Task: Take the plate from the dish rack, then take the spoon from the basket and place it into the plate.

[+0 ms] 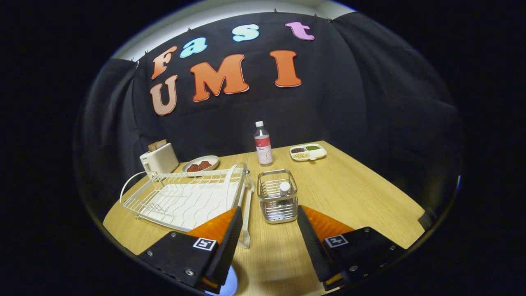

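Note:
A white wire dish rack [181, 197] sits on the wooden table [353, 193], ahead of my left finger. At the rack's right end a white curved rim [235, 176] stands upright; it looks like a plate on edge. A small metal wire basket [277, 201] stands just beyond and between my fingertips, with the pale end of a spoon [284, 188] sticking up inside it. My gripper [269, 209] is open, its fingers wide apart and holding nothing. A pale round edge [230, 284] shows beneath the left finger's base; I cannot tell what it is.
Behind the rack stand a white toaster [159, 160] and a dish with red food [200, 163]. A clear bottle with a red label [263, 144] and a divided tray of grains [308, 152] sit at the far edge. Bare wood lies right of the basket.

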Tool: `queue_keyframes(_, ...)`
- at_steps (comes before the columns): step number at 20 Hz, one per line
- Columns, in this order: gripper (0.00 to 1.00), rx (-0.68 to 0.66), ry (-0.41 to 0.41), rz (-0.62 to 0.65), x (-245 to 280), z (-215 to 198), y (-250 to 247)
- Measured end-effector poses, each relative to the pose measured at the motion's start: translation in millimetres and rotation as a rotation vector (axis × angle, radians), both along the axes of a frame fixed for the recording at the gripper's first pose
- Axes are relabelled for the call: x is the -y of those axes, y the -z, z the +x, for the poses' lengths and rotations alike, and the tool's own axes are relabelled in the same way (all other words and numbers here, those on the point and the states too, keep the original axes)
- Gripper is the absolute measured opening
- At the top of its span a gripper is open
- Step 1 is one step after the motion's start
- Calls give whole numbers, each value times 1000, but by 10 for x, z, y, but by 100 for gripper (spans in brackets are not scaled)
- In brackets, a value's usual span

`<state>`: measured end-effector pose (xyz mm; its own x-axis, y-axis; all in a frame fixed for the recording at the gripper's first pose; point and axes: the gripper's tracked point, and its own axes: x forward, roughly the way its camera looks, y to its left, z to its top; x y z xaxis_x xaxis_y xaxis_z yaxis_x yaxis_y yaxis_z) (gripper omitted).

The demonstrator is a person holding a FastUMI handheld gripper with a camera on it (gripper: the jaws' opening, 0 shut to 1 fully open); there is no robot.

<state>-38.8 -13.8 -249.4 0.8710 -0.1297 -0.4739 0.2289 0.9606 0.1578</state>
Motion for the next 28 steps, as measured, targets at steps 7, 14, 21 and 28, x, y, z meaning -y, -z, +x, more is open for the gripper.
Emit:
queue_keyframes(7, 64, 28, 28, -100, 170, 308, 47)
queue_keyframes(14, 16, 10, 30, -83, 137, 412, 157)
queue_keyframes(21, 9, 31, 4, -62, 107, 416, -59)
queue_keyframes(28, 9, 97, -10, -90, 112, 244, -676)
